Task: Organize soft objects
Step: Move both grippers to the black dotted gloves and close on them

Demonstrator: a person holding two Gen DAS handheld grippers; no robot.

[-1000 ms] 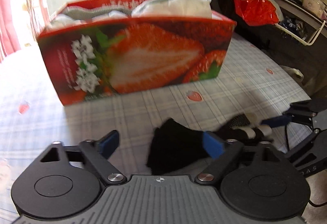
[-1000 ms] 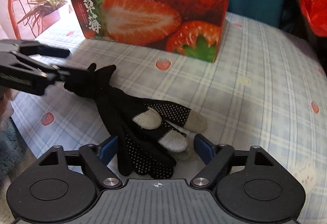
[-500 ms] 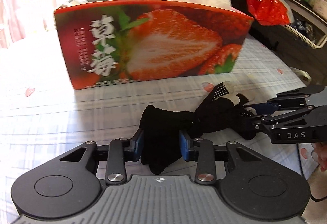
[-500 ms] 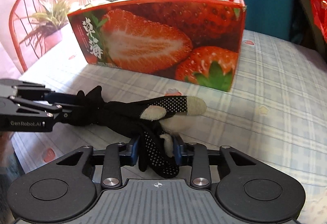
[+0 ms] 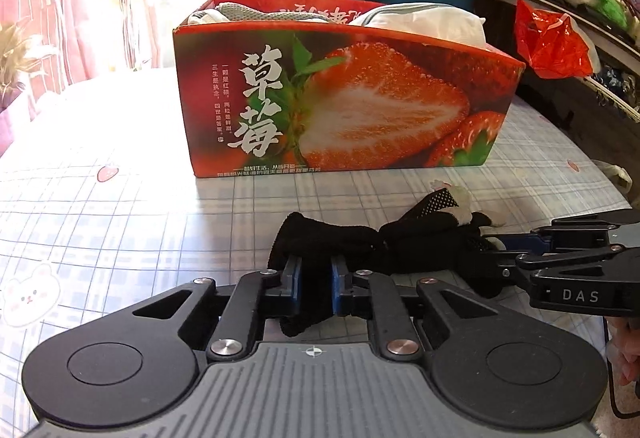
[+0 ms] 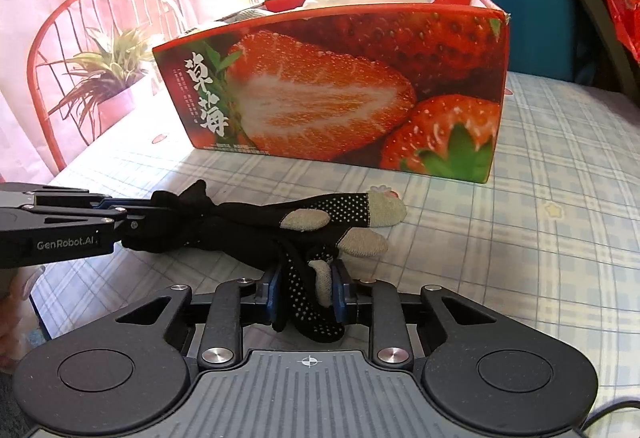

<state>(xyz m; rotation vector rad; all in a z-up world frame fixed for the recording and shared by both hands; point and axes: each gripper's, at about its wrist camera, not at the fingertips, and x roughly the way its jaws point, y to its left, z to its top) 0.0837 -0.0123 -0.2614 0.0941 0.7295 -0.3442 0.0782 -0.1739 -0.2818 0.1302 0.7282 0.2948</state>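
1. Black glove (image 5: 360,242) with dotted palm and grey fingertips, stretched just above the checked bench (image 5: 120,238), in front of the strawberry box (image 5: 340,98).
2. Left tool (image 5: 312,278): jaws just drawn in, blue pads clamped tight on the glove's cuff end.
3. Right tool (image 6: 306,288): jaws just narrowed, pinching the glove's finger end.
4. Box farther back, packed with white and grey cloth (image 5: 424,22).
5. Far right: red plastic bag (image 5: 552,42) hanging off a shelf.

Perhaps two gloves (image 6: 304,234) — one box (image 5: 344,106)
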